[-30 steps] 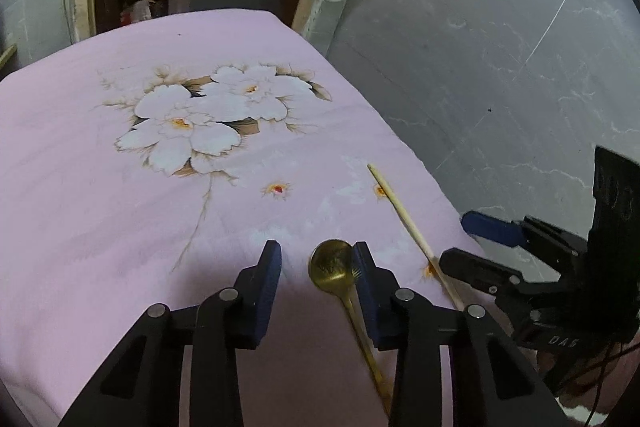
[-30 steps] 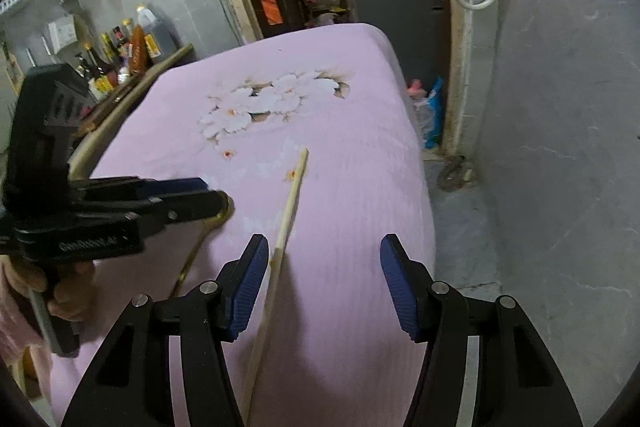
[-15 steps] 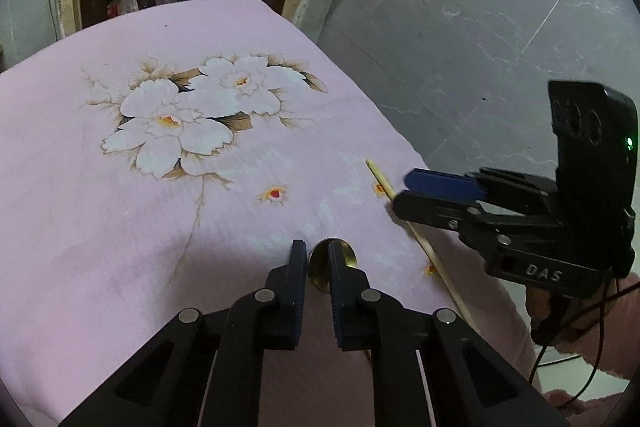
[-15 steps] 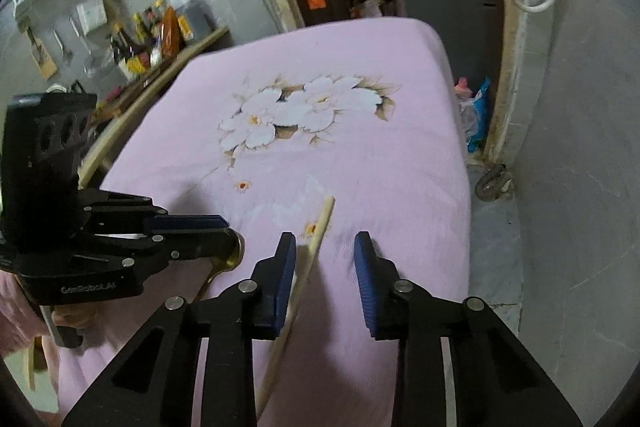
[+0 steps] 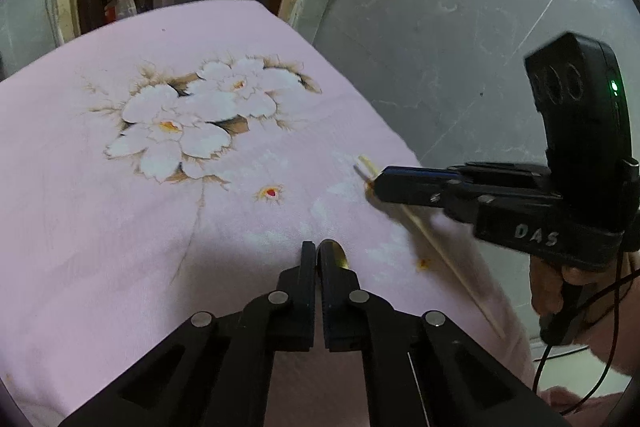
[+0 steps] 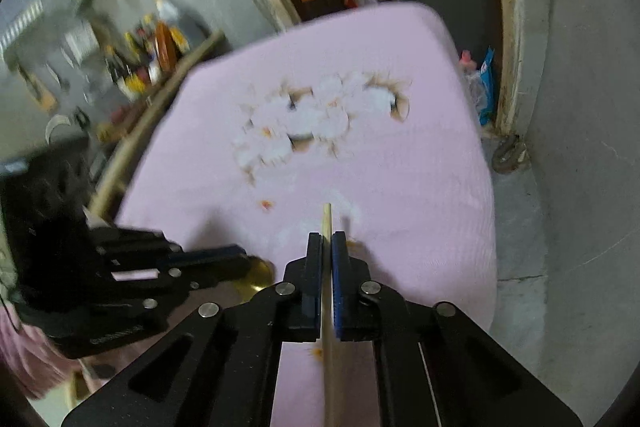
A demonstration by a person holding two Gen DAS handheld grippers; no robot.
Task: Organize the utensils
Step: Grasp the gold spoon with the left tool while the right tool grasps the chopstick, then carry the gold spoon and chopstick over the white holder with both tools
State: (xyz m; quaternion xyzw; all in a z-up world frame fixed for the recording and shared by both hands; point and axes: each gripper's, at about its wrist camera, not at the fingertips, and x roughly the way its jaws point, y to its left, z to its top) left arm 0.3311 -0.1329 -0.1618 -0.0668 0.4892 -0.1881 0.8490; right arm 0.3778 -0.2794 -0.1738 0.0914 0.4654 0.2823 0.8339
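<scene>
Your left claw [image 5: 319, 253] is clenched on the brass spoon [image 5: 340, 254]: its two fingers are pressed nearly together, and the bowl's gold rim peeks out just past the tips. In the right wrist view that bowl [image 6: 258, 277] shows as a gold disc under the left claw's [image 6: 236, 259] tip, low over the cloth.

Your right claw [image 6: 327, 243] grips the chopstick [image 6: 327, 223], which runs straight between the two pads and pokes out ahead of them. From the left, the right claw [image 5: 378, 181] sits near the stick's far end [image 5: 366, 163], with the rest of the stick trailing back along the cloth's right edge.

Both utensils are over the pink cloth [image 5: 100, 227], near its front. White printed flowers [image 5: 188, 123] lie farther out.
</scene>
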